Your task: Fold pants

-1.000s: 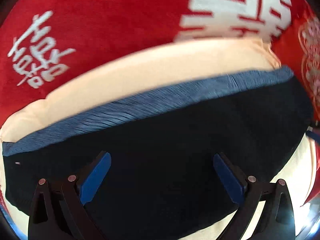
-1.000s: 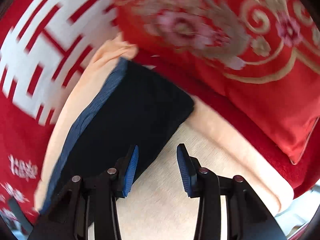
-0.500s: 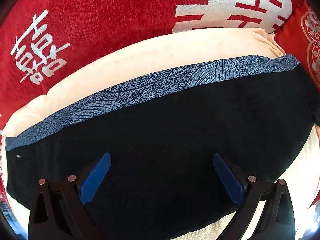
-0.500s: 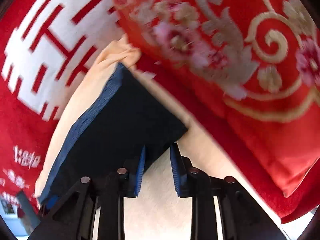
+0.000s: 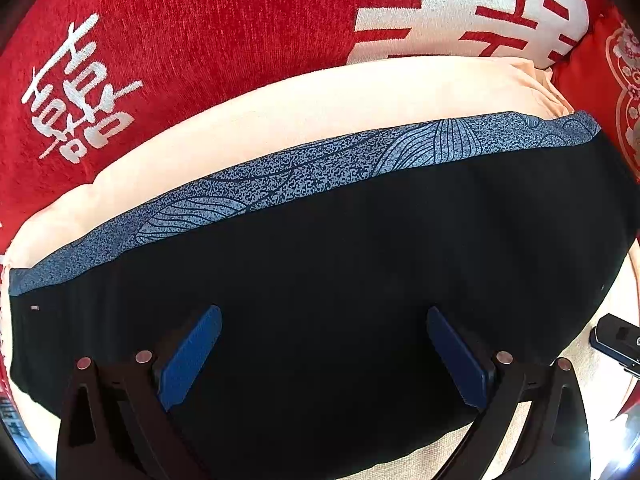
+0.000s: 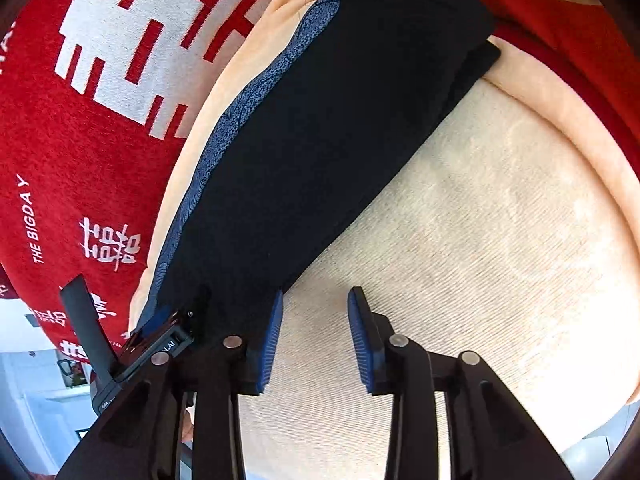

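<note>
- Since the earlier frames, the right gripper (image 6: 316,336) has swung off the corner of the pants (image 6: 320,132) and now sits beside their near edge, over bare cushion; its jaws narrowed and have just been opening again, with nothing between them.
- Left side: the left gripper (image 5: 322,356) stays in place, pointing steeply down over the pants (image 5: 320,280), jaws spread wide, pads clear of any grip; black fabric lies beneath and between them.
- Pants: folded into a long black band with a blue patterned strip (image 5: 304,172) along the far edge, lying on the cream cushion (image 6: 480,240).
- Behind the cushion: a red blanket (image 5: 180,40) with white characters.
- Right side: the right gripper's left pad sits just beside the pants' edge; whether it touches cannot be told. A red embroidered pillow (image 6: 560,20) lies beyond the cushion's far rim.
</note>
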The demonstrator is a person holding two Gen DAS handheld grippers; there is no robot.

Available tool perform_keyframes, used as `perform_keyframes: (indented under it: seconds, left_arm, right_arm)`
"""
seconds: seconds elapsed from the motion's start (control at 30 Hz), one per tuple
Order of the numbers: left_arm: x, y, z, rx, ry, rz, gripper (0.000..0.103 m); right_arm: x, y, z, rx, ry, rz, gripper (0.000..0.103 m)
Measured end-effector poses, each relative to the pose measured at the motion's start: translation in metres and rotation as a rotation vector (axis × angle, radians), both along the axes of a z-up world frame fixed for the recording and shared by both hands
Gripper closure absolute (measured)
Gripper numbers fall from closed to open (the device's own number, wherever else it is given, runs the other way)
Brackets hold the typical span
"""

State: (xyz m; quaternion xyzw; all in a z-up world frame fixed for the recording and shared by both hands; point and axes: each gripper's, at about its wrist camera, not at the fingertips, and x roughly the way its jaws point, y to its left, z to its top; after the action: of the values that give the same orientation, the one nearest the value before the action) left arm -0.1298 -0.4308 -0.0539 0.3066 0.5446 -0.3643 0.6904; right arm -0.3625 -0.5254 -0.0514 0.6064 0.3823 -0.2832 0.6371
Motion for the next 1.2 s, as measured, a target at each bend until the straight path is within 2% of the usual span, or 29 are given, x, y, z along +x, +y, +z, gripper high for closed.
perform_keyframes:
  seconds: [0.27,0.4,0.7,0.9,1.2]
  left_arm:
    - [0.007,-0.001,-0.003,0.015,0.009,0.003,0.000]
    - [0.007,-0.001,-0.003,0.016,0.009,0.001,0.000]
    - [0.008,-0.001,-0.004,0.015,0.004,-0.001,0.000]
    - [0.008,-0.002,-0.005,0.022,0.001,0.008,0.000]
    - [0.005,0.000,-0.005,0.022,-0.004,0.018,0.000]
  right_arm:
    - [0.001,-0.005,-0.001,-0.007,0.002,-0.005,0.061]
    - [0.000,-0.007,0.006,-0.051,0.030,-0.023,0.061]
    - [-0.037,-0.050,0.004,-0.087,0.051,-0.226,0.061]
    - [-0.059,-0.061,-0.008,-0.031,-0.064,-0.328,0.061]
    - [-0.066,-0.048,-0.021,-0.006,-0.248,-0.321,0.061]
